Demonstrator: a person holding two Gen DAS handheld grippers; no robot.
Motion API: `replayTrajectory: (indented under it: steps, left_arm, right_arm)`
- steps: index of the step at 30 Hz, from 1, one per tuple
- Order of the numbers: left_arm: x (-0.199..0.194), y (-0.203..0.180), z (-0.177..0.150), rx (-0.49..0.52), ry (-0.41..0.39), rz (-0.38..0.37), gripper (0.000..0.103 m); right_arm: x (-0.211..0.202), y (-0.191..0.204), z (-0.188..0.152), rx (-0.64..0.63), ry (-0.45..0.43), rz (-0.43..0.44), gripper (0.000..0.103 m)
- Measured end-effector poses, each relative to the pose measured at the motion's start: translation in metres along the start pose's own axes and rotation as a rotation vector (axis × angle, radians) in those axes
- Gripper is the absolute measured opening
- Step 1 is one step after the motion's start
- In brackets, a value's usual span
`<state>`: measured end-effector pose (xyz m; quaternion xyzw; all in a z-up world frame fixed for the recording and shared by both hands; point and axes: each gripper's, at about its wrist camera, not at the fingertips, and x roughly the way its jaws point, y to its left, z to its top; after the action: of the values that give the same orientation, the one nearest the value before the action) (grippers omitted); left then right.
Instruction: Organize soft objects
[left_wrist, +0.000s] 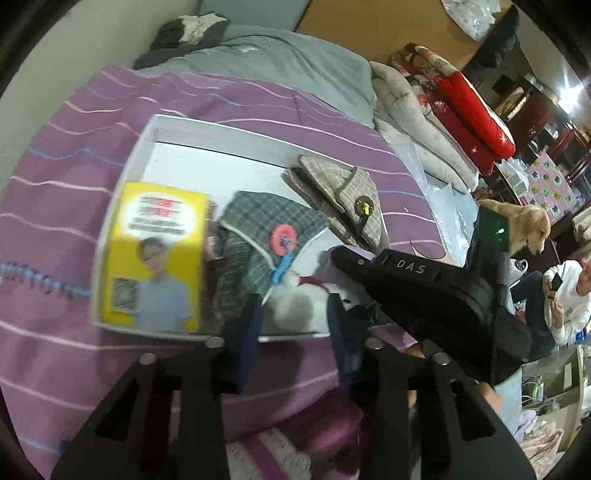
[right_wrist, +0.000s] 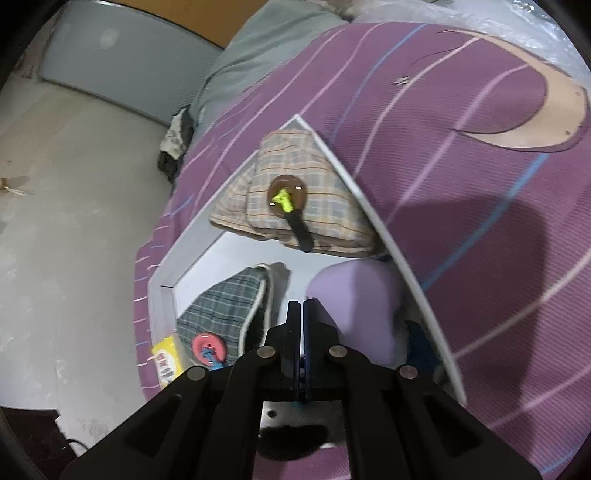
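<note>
On the purple striped bedspread (left_wrist: 74, 229) I see a shallow white tray (left_wrist: 221, 131), both cams agree. Contents:

- Beige plaid pouch (left_wrist: 332, 184) at the far right corner, lying partly on the tray's right rim; brown button with a yellow-green tie on its flap. Right cam shows it tucked into that corner (right_wrist: 295, 173).
- Grey-green plaid pouch (left_wrist: 258, 225) mid-tray, pink button and blue tie on top. Apart from the beige one, bare tray floor between them.
- Yellow printed box (left_wrist: 159, 258) at the left end, just beside the grey pouch.
- White fluffy thing (left_wrist: 295, 306) at the near edge, partly hidden, can't tell what it is.
- Lilac soft piece (right_wrist: 354, 306) in the near right part of the tray, against the right wall.

Left gripper (left_wrist: 295, 321): fingers apart, wide gap, nothing between them that I can confirm gripped. It hovers over the near tray edge with the white thing showing through the gap.

Right gripper (right_wrist: 300, 343): fingers pressed together, no visible gap. Right cam shows the lilac piece just beyond and beside the tips; I can't tell whether any fabric is pinched. From the left cam, its black body crosses over the tray's near right corner.

Off to the right of the bed: folded quilts (left_wrist: 417, 122), a tan dog (left_wrist: 524, 225), a seated person in white (left_wrist: 569, 295).
</note>
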<state>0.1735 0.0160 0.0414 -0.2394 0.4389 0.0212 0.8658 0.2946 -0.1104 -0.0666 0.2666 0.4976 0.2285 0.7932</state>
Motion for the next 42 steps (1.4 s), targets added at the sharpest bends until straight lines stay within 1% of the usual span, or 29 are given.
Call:
replayTrajectory:
  steps: [1,3,5,6,7,9,11,13,15,17,21,23,27,29,33,35,38,40,42]
  left_arm:
    - [0.006,-0.003,-0.001,0.007,0.013,-0.015,0.027]
    - [0.014,-0.003,-0.002,0.011,0.035,-0.032,0.026]
    - [0.021,-0.004,-0.003,0.018,0.052,0.0,0.026]
    - [0.024,-0.004,-0.003,0.016,0.054,0.013,0.026]
    - [0.026,-0.003,-0.003,0.01,0.055,0.012,0.026]
    - [0.031,0.001,-0.001,-0.008,0.072,-0.006,0.026]
    - [0.033,0.002,0.0,-0.012,0.074,-0.006,0.026]
    - [0.034,0.002,-0.001,-0.008,0.079,-0.002,0.026]
    - [0.034,0.002,0.0,-0.013,0.074,0.007,0.026]
    - [0.036,0.003,-0.001,-0.027,0.07,0.014,0.026]
    - [0.039,0.007,0.0,-0.05,0.066,0.003,0.026]
    - [0.038,0.007,-0.001,-0.045,0.064,0.003,0.026]
    - [0.032,0.002,-0.003,-0.017,0.051,0.032,0.026]
    - [0.029,0.001,-0.004,-0.016,0.047,0.044,0.026]
    - [0.022,0.001,-0.004,-0.028,0.043,0.065,0.027]
    - [0.017,0.001,-0.004,-0.029,0.042,0.073,0.031]
    - [0.007,-0.002,-0.003,-0.022,0.034,0.078,0.037]
    - [-0.001,-0.004,-0.003,-0.017,0.031,0.087,0.042]
    - [-0.009,-0.007,-0.003,-0.011,0.025,0.088,0.043]
  right_arm:
    - [0.0,0.0,0.0,0.002,0.003,0.02,0.0]
    - [-0.007,0.002,0.0,0.003,-0.013,0.028,0.001]
    - [-0.023,0.007,0.0,-0.014,-0.048,-0.028,0.002]
    - [-0.034,0.011,-0.001,-0.024,-0.062,-0.084,0.002]
    - [-0.038,0.014,0.0,-0.028,-0.057,-0.12,0.002]
    - [-0.04,0.018,0.0,-0.038,-0.019,-0.177,0.002]
    - [-0.03,0.019,-0.001,-0.051,0.023,-0.216,0.002]
    - [-0.02,0.016,-0.004,-0.052,0.036,-0.261,0.002]
    - [-0.017,0.014,-0.006,-0.061,0.024,-0.254,0.002]
    - [-0.017,0.012,-0.005,-0.061,0.01,-0.21,0.002]
    - [-0.01,0.006,-0.002,-0.039,-0.006,-0.123,0.002]
    - [-0.01,0.007,-0.001,-0.038,-0.013,-0.106,0.002]
    - [-0.017,0.006,-0.002,-0.026,-0.014,-0.085,0.002]
    - [-0.021,0.006,-0.003,-0.02,-0.009,-0.09,0.002]
    - [-0.031,0.008,-0.008,-0.035,0.024,-0.151,0.002]
    - [-0.035,0.01,-0.01,-0.047,0.037,-0.183,0.003]
    - [-0.045,0.017,-0.013,-0.07,0.044,-0.2,0.008]
    - [-0.051,0.022,-0.015,-0.08,0.049,-0.189,0.015]
    - [-0.06,0.027,-0.017,-0.092,0.055,-0.179,0.022]
